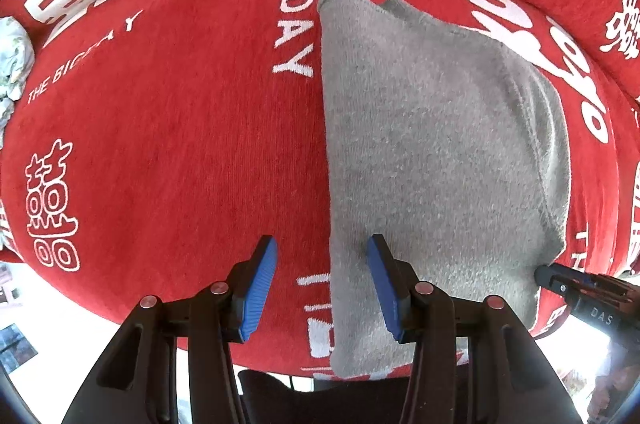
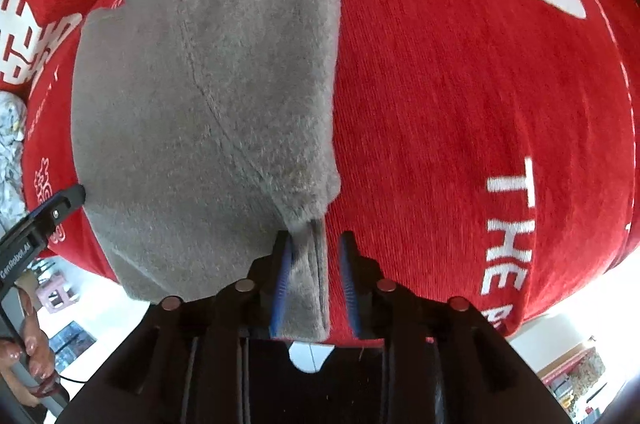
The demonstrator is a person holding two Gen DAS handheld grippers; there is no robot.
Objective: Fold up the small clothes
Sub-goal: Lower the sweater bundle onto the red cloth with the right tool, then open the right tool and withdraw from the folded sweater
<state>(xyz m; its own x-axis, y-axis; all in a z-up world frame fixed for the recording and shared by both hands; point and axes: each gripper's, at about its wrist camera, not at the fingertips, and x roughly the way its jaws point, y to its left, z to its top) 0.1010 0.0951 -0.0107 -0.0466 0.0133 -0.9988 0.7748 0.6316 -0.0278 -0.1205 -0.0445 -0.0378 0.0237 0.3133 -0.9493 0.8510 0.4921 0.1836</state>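
Note:
A small grey fleece garment (image 1: pixel 432 144) lies folded on a red cover (image 1: pixel 180 144) with white lettering. My left gripper (image 1: pixel 322 288) is open, its blue pads straddling the garment's near left edge. In the right wrist view the same garment (image 2: pixel 200 104) fills the left half. My right gripper (image 2: pixel 316 280) is open, with the garment's near right corner lying between its pads. The right gripper's tip shows in the left wrist view (image 1: pixel 548 274) at the garment's right corner. The left gripper's tip shows in the right wrist view (image 2: pixel 74 194) at the garment's left edge.
The red cover (image 2: pixel 460 104) drapes a rounded cushion with a raised back behind it. A crumpled pale cloth (image 1: pixel 12 56) lies at the far left. The cover's near edge drops off to a bright floor. A person's hand (image 2: pixel 36 356) holds the left gripper.

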